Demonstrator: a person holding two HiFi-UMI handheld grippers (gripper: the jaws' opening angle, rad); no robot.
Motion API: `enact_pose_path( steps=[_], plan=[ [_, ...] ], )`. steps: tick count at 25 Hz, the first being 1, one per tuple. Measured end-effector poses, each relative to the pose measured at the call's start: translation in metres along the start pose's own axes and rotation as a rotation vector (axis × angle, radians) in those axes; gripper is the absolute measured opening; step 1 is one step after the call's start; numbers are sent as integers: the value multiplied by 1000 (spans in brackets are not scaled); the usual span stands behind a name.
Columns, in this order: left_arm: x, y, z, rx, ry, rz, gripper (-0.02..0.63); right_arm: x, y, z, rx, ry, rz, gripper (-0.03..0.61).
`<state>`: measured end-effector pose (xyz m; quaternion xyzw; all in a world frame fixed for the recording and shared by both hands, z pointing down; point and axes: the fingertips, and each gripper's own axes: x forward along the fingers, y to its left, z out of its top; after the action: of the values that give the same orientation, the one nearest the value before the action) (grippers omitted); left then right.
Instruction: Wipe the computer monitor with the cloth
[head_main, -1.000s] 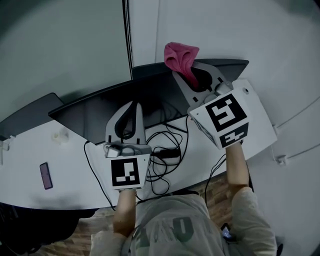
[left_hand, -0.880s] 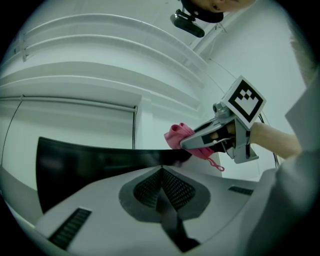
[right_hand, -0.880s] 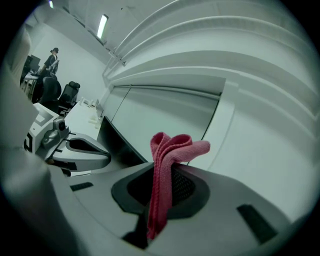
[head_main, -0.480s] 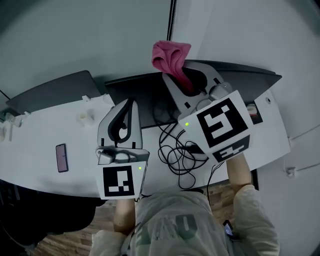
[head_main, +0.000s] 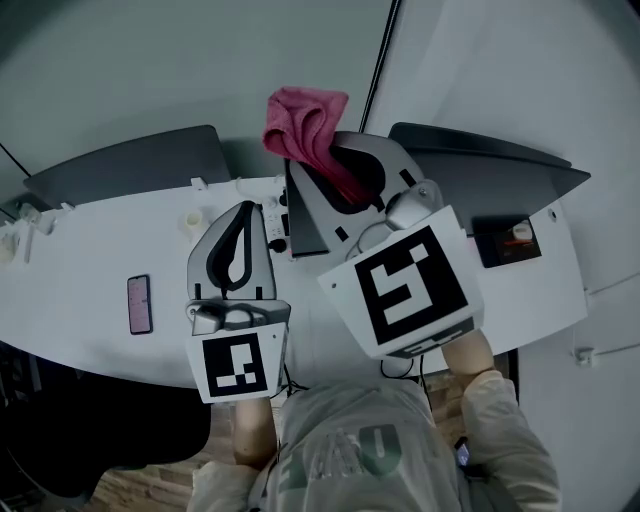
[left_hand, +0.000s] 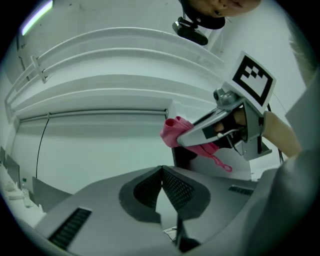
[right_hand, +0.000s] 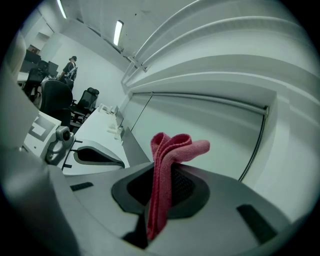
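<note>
My right gripper (head_main: 328, 165) is shut on a pink cloth (head_main: 303, 125), held up above the back of the white desk (head_main: 90, 270). The folded cloth (right_hand: 167, 150) stands up out of its jaws and flops over toward the wall. A dark monitor (head_main: 130, 165) stands at the back left, a second one (head_main: 485, 160) at the back right. The cloth hangs over the gap between them, touching neither. My left gripper (head_main: 246, 207) is lower and to the left over the desk, shut on nothing, its pads (left_hand: 175, 187) meeting at the tip. From there the right gripper (left_hand: 200, 132) and cloth (left_hand: 172, 132) show ahead.
A phone (head_main: 140, 303) lies on the desk at the left. Small white items (head_main: 190, 218) sit near the back edge. A black cable (head_main: 382, 65) runs up the wall. In the right gripper view, office chairs (right_hand: 55, 97) and a person (right_hand: 70, 67) are far off to the left.
The right gripper with the cloth has swung left and nearer the camera. The view has shifted right along the desk, so the tangled cables are now hidden under the grippers. Both grippers stay shut.
</note>
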<state>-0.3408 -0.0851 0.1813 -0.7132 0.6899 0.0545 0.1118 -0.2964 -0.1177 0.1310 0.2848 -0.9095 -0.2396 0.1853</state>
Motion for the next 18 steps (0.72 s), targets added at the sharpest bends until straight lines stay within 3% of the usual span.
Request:
enact_pose_path(
  steps=[9,13,18],
  plan=[
    [-13,28,-15,-7,41,52,15,16,16,18,22,-39,4,54],
    [-28,44,-21,-11,54,84,15,8,31,27,-28,-68,-59,54],
    [-40,57,-26,3,64,117,15,21,48,15,8,-52,-102,54]
  ],
)
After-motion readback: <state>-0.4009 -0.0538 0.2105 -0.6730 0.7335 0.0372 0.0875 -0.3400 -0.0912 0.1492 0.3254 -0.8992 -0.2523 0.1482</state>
